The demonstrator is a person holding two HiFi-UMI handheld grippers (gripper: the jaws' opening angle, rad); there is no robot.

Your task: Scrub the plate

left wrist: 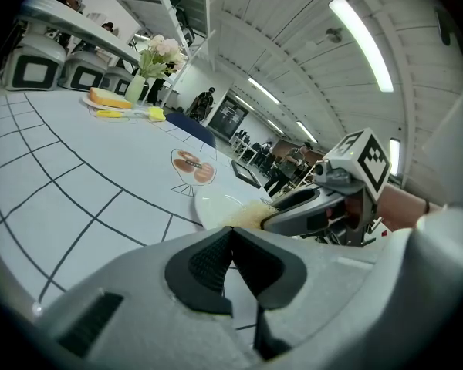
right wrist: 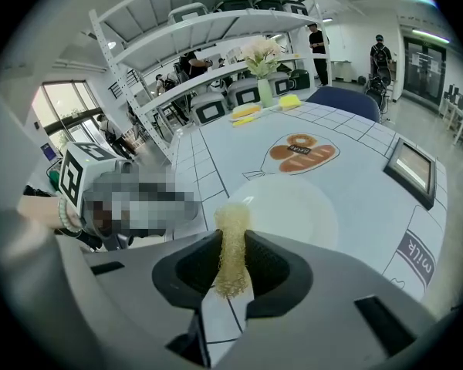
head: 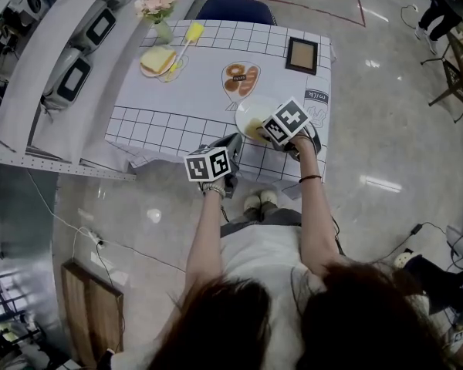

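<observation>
A white plate [head: 249, 112] lies near the front edge of the grid-patterned tablecloth, and shows too in the left gripper view [left wrist: 214, 205] and the right gripper view [right wrist: 297, 210]. My right gripper [head: 261, 132] [right wrist: 231, 237] is shut on a yellowish mesh scrubber [right wrist: 231, 241], whose tip [head: 255, 132] [left wrist: 249, 215] rests at the plate's near rim. My left gripper [head: 234, 140] [left wrist: 231, 233] is shut with nothing between its pads. It hovers at the table's front edge, just left of the plate and clear of it.
On the table stand a dark picture frame [head: 302, 55] at the back right, a flower vase [head: 160, 8], a yellow brush [head: 191, 33] and a yellow sponge on a small dish [head: 158, 60] at the back left. A blue chair [head: 235, 10] stands behind, shelves with appliances [head: 73, 79] to the left.
</observation>
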